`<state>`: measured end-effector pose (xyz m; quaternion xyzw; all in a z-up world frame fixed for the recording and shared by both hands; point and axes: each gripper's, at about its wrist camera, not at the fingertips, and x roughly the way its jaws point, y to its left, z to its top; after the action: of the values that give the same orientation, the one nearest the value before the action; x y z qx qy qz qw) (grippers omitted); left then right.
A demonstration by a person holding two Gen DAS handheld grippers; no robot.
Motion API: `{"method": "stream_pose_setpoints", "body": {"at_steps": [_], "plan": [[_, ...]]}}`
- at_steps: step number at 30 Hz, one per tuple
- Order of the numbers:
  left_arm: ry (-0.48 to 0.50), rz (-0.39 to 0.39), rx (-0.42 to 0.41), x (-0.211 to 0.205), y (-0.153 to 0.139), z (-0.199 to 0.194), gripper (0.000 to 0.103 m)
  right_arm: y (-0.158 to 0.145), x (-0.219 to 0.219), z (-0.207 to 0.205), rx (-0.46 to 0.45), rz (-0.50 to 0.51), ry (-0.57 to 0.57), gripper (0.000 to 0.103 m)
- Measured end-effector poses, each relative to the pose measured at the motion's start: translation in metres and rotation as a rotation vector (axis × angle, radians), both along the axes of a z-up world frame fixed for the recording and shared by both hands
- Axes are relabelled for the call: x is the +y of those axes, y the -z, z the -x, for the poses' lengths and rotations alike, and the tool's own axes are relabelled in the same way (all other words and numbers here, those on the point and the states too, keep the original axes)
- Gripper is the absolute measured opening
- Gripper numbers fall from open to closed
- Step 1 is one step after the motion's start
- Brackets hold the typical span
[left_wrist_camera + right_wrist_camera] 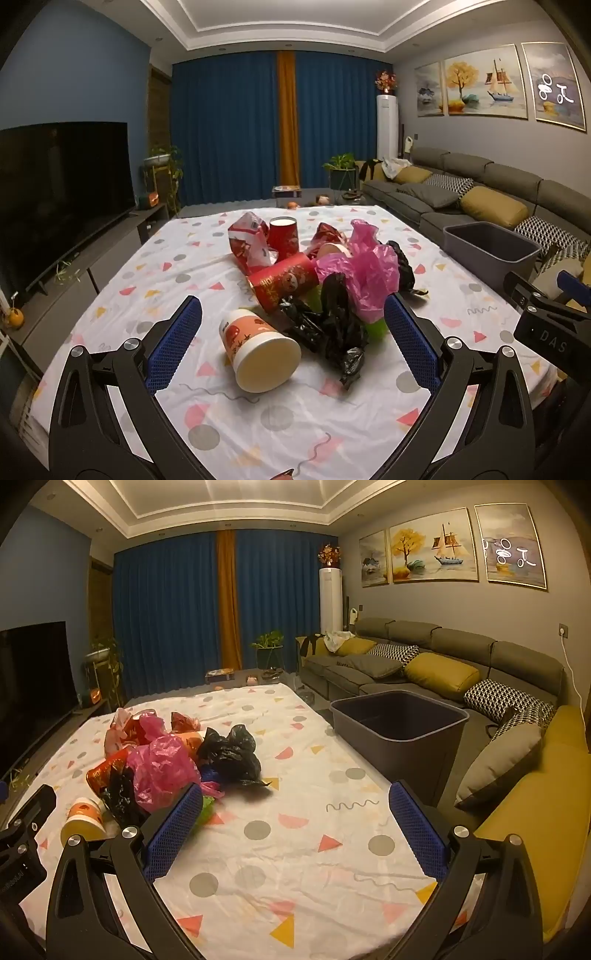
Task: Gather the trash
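In the left wrist view, the left gripper [293,339] hangs above the near part of the table [122,280], which carries a white cloth with coloured shapes. Its two blue fingers [173,341] are wide apart and hold nothing. Between them lies a white cup [260,350] on its side, with its flat bottom turned to the camera. Just behind it is a crumpled black bag [332,325], and a pink bag [369,269] rises behind that one. A red can [282,282] lies on its side to the left of the pink bag, touching the pile. Further back a red cup [283,236] stands upright, beside a red and white wrapper [249,240]. A grey bin [491,247] stands at the right edge of the table, well apart from the pile. Part of the right gripper [543,321] shows at the right border; there I cannot tell how its fingers stand.

In the right wrist view, the right gripper [295,823] is over bare cloth, and its fingers [417,827] are also spread wide with nothing between them. The trash pile is to the left: the pink bag [162,771], a black bag [231,755] and the white cup [83,818] lying near the left edge. The bin [399,720] is open on top, between the table [314,849] and the sofa [461,653]. Its inside looks dark and I cannot tell the content.
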<state>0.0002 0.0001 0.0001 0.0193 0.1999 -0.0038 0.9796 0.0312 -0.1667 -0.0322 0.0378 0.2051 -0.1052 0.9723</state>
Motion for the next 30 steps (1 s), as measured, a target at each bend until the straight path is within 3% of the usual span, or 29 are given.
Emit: {"method": "stream_pose_setpoints", "body": {"at_steps": [30], "plan": [[0.005, 0.027, 0.005, -0.002, 0.0046, 0.001, 0.098, -0.0013, -0.0004, 0.0014, -0.01, 0.016, 0.021, 0.098]]}}
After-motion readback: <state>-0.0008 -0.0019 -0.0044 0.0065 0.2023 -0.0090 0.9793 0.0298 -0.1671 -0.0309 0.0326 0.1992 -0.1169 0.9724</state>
